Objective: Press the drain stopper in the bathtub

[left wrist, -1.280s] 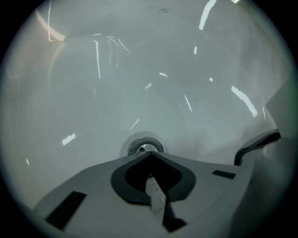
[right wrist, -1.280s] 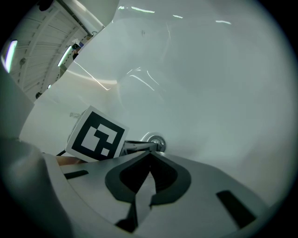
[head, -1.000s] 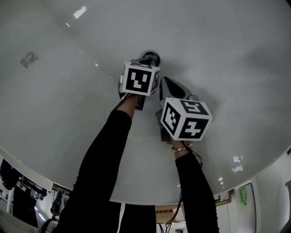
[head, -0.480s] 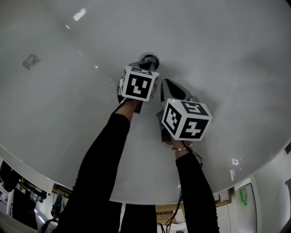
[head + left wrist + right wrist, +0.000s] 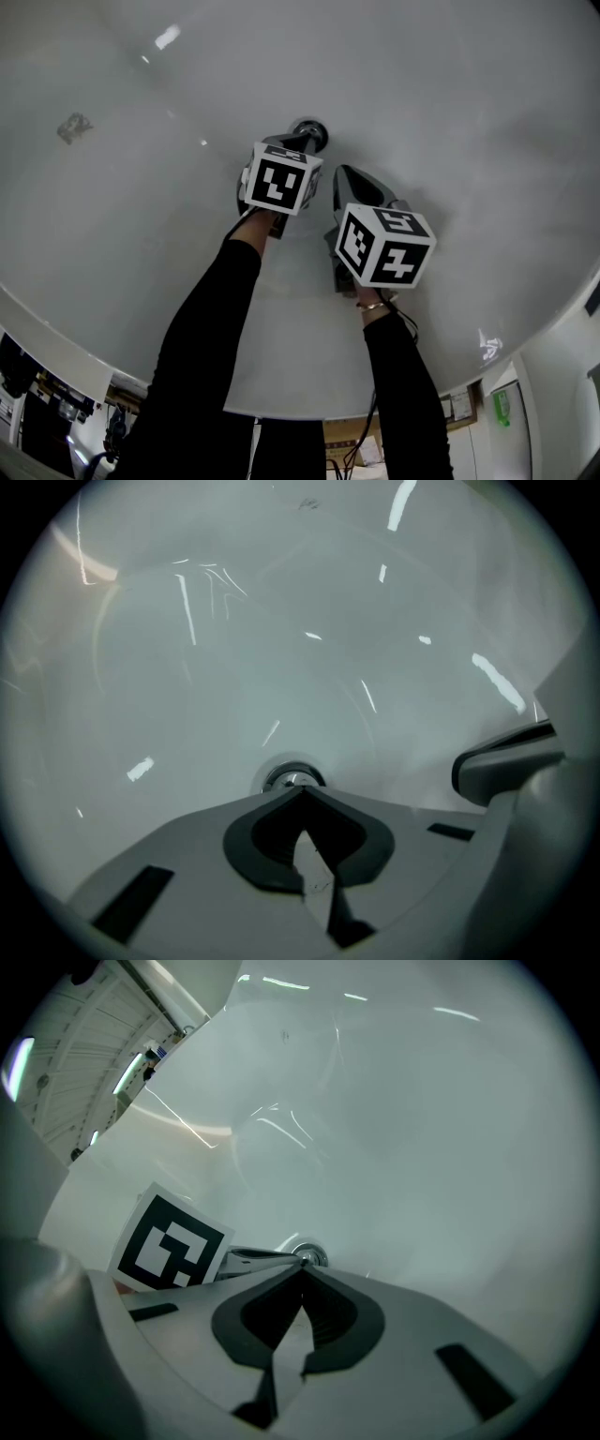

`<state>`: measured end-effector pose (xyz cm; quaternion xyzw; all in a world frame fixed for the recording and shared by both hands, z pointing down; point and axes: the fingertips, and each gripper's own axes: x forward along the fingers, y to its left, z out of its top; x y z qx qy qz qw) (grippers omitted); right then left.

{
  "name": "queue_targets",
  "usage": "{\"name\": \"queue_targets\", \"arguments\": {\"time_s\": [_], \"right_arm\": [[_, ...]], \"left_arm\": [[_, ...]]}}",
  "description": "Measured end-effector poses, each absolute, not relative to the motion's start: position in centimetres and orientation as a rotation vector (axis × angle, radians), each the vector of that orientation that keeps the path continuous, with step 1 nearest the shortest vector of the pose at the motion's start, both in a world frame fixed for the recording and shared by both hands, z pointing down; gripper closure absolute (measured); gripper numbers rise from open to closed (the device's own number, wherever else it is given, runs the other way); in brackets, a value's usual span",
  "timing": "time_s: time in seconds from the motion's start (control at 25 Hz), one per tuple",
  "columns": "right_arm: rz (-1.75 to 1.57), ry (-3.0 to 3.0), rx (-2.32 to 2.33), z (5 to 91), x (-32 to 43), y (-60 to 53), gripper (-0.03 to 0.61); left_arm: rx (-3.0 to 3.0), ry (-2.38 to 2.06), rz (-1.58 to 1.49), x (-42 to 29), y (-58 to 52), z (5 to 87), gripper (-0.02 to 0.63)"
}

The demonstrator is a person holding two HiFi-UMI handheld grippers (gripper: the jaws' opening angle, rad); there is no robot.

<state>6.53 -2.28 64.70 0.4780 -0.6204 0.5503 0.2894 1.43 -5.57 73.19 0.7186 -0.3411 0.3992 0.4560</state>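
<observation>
The drain stopper (image 5: 310, 133) sits in the floor of the white bathtub (image 5: 450, 112). The left claw (image 5: 298, 142) is clenched shut on nothing, its tip right at the stopper (whether it actually touches, I cannot tell). The right claw (image 5: 345, 174), likewise clenched and empty, hangs just beside the left one, near the stopper.
</observation>
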Motion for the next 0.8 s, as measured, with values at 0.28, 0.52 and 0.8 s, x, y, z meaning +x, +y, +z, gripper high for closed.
{"name": "queue_targets", "arguments": {"time_s": [0.28,0.52,0.8], "right_arm": [[1.447,-1.675,1.28,63.7,5.7,-2.8,0.577],[1.418,-1.718,1.292,62.3,4.9,-3.5,0.577],[1.406,-1.731,1.312,60.6,5.2,-3.3,0.577]], "left_arm": [[1.784,-0.838,0.954,1.1,-5.6,71.3,0.606],[1.809,-0.838,0.938,0.8,-5.7,69.4,0.606],[1.836,-0.839,0.943,0.7,-5.4,67.4,0.606]]}}
